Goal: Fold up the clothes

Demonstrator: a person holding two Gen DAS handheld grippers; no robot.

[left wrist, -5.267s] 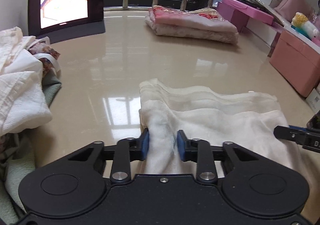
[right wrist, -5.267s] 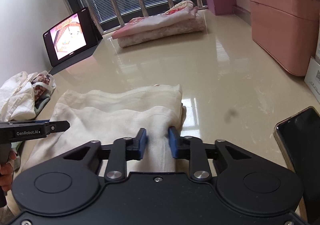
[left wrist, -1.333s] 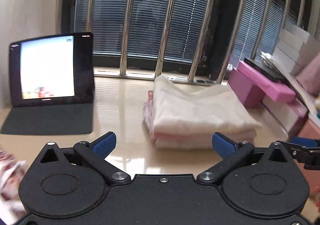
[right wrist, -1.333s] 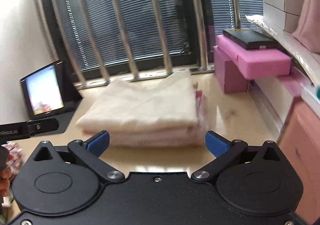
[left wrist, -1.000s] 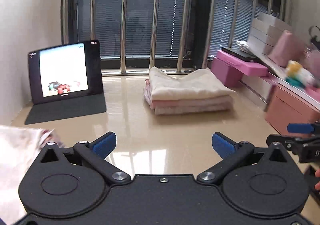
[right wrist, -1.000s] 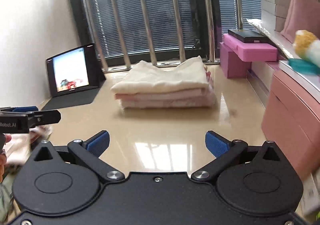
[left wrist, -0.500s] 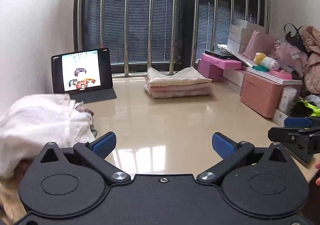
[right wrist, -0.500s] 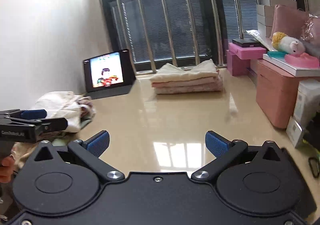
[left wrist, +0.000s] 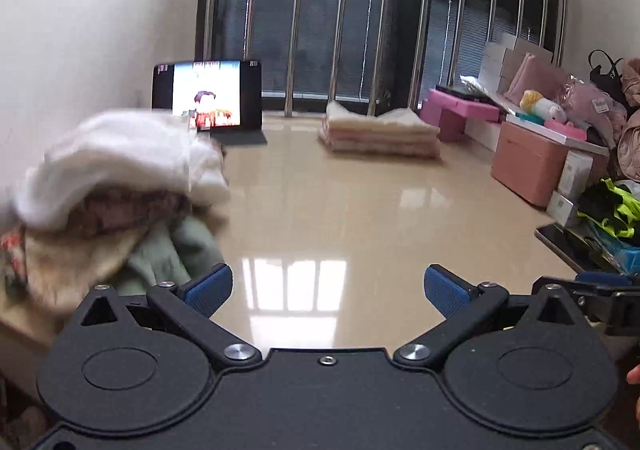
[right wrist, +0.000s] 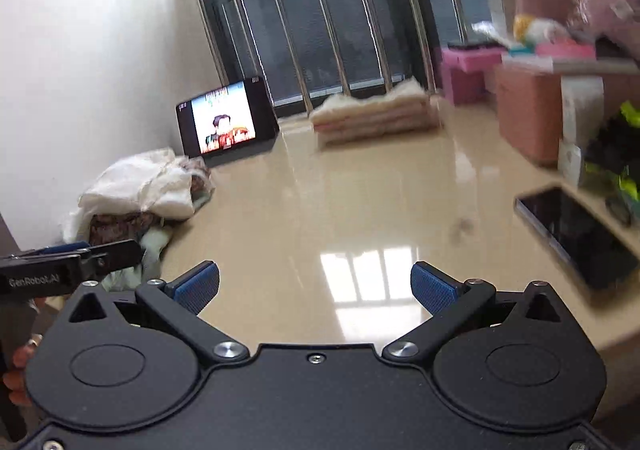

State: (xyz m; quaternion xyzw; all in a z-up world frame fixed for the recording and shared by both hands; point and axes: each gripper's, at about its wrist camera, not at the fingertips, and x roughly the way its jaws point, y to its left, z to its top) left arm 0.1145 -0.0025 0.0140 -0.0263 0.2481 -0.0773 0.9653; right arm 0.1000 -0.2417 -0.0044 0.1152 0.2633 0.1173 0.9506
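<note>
Two handheld grippers hover above a glossy beige table (left wrist: pixel 340 209). The left gripper (left wrist: pixel 328 288) and right gripper (right wrist: pixel 315 286) both have their blue-padded jaws spread wide, holding nothing. A heap of unfolded clothes (left wrist: pixel 116 185), white cloth on top, lies at the table's left edge, near the left gripper. A folded stack (left wrist: pixel 378 131), somewhat blurred, sits at the table's far side. A tablet (left wrist: pixel 208 95) stands left of that stack.
</note>
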